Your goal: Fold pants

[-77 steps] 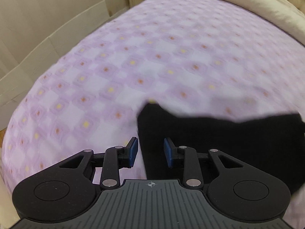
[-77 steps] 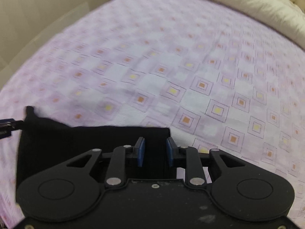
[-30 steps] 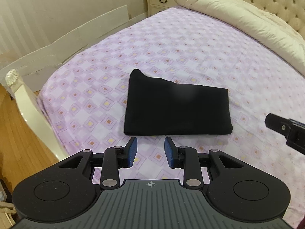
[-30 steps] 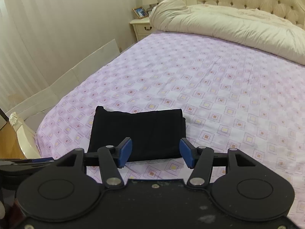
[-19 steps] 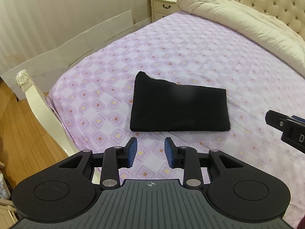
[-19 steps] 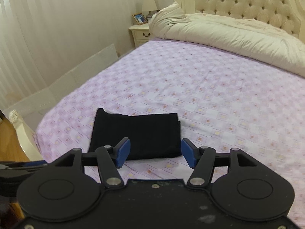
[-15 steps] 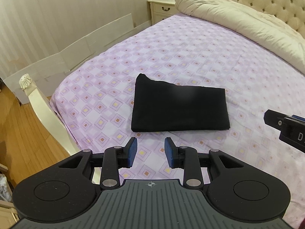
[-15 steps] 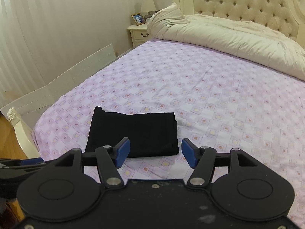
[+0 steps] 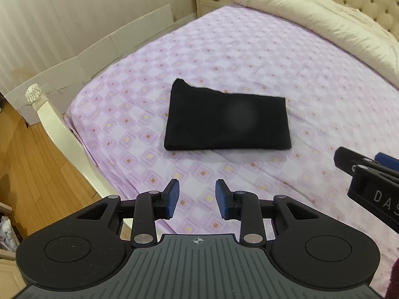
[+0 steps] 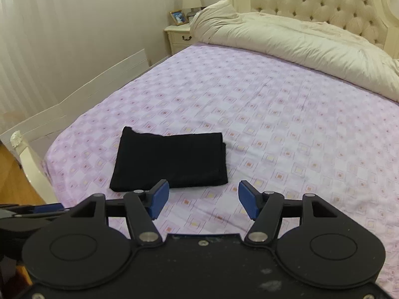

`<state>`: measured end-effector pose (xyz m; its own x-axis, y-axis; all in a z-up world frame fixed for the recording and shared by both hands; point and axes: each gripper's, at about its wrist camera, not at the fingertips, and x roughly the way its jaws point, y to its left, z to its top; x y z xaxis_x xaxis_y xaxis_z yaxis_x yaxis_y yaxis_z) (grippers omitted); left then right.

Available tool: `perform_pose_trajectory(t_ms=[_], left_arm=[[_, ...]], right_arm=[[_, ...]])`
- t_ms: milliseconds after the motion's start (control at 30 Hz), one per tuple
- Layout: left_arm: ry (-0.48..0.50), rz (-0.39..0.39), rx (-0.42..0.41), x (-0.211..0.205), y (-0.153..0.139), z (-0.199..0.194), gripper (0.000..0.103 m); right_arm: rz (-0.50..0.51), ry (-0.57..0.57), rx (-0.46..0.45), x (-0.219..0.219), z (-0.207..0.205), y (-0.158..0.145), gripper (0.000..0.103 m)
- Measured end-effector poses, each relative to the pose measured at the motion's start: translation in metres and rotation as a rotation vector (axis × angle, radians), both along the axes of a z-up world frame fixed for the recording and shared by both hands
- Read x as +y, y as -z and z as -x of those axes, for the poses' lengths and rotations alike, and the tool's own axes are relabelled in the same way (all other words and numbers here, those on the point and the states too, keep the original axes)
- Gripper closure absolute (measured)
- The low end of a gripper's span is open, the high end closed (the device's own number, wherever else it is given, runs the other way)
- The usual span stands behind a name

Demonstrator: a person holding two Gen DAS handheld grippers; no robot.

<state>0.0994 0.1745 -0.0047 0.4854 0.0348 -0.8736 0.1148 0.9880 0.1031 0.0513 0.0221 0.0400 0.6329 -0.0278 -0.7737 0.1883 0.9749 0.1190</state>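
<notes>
From my left camera, the pants [image 9: 227, 122] lie folded into a flat black rectangle on the bed sheet [image 9: 249, 49], a lilac cotton printed with small squares. The cloth is matte and soft-edged, with one back corner poking up a little; a pale smudge in its middle looks like a mark on the lens, though I cannot be sure. My left gripper [image 9: 197, 198] hangs over the sheet short of the pants, its blue pads apart with nothing between them. My right gripper [image 9: 369, 172] shows at the right edge, clear of the cloth. A puffy cream duvet [image 9: 324, 17] is heaped towards the headboard. The cream bed frame [image 9: 62, 134] curves along the left, with wooden floor [image 9: 37, 169] beyond it.

From my right camera, the pants [image 10: 172, 160] sit near the foot corner of the bed, their right edge showing stacked layers. My right gripper [image 10: 203, 203] holds its pads wide apart and empty, just short of the near hem. Bare sheet [image 10: 299, 137] stretches right and back to the duvet [image 10: 299, 42]. A nightstand [image 10: 178, 38] stands by the wall.
</notes>
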Motion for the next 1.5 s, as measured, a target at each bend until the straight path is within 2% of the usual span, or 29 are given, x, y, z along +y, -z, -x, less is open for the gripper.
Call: perform_pose_trajectory(t_ms=[400,800,1500], left_arm=[[0.006,-0.013,0.030,-0.005,0.006,0.011,0.072],[-0.003,-0.006,0.034,-0.004,0.007,0.011,0.072],[0.016,0.003,0.076,0.004,0.018,-0.028,0.072]], right_arm=[[-0.050,-0.009,0.052,-0.004,0.006,0.004,0.037],[-0.048,0.002,0.051,-0.005,0.005,0.005,0.037],[-0.039,0.049,0.104,0.006,-0.039,0.016,0.036]])
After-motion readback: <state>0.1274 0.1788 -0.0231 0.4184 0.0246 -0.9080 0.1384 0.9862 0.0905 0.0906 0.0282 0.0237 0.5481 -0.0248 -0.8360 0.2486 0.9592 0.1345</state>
